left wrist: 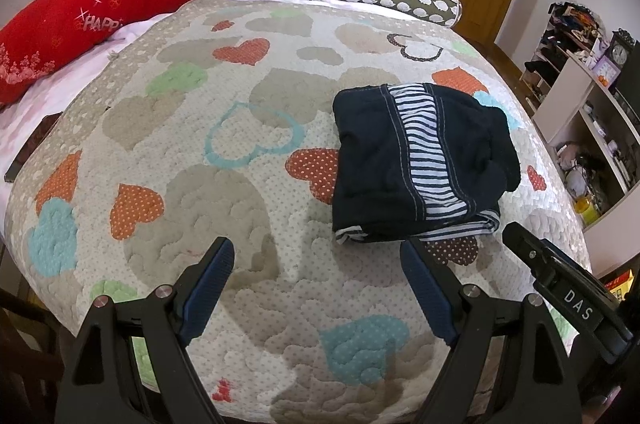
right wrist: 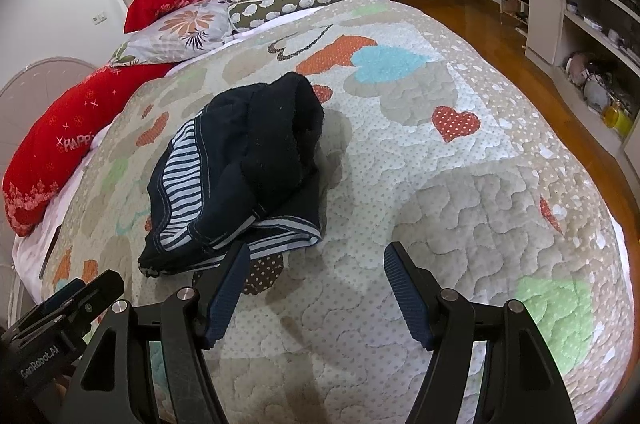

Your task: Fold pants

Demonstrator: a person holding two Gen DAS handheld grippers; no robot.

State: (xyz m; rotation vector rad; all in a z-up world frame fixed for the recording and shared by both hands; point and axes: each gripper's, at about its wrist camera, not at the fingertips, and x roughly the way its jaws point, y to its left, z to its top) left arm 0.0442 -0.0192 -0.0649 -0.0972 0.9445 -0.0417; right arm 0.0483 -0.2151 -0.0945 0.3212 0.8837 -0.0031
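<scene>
Pants [left wrist: 420,160], dark navy with a blue-and-white striped band, lay folded into a compact bundle on the heart-patterned quilt [left wrist: 200,184] of the bed. Relative to that bundle, the left tool [left wrist: 318,266] hung over bare quilt on the near side and off to its left, fingers spread wide and gripping nothing; its right finger [left wrist: 424,288] sat just short of the bundle's near hem. The right tool [right wrist: 314,270] hung on the bundle's near side too, toward its right, equally wide open and empty, with its left finger [right wrist: 226,294] close by the striped hem, contact unclear. Beyond the pants, at the bed's head, lay red pillows [left wrist: 100,24].
</scene>
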